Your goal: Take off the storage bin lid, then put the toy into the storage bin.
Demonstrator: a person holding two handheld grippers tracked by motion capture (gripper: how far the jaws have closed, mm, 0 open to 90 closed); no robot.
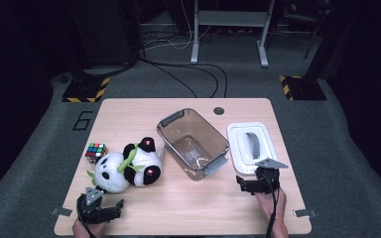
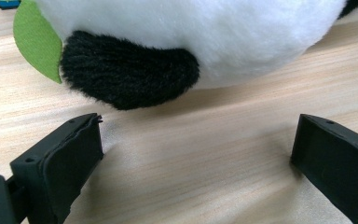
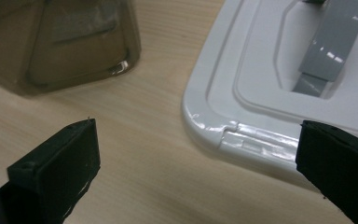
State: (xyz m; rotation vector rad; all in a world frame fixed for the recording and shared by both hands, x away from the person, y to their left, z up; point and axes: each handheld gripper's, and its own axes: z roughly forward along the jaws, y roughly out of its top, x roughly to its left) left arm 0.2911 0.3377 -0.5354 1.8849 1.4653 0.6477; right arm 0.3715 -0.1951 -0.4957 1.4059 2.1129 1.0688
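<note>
Black-and-white panda [image 1: 129,167] (green leaves), white lid [image 1: 250,147]

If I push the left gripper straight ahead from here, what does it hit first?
Most likely the plush panda: its black patch and white body lie just beyond the open left gripper, with bare table between.

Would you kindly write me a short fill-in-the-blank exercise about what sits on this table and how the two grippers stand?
1. The left gripper points at the plush ____, and its fingers are open.
2. The white lid has a handle coloured ____.
3. The clear bin stands between the plush toy and the ____.
4. The right gripper is ____, its fingers wide apart near the lid's rim.

Missing words: panda; grey; lid; open
</note>
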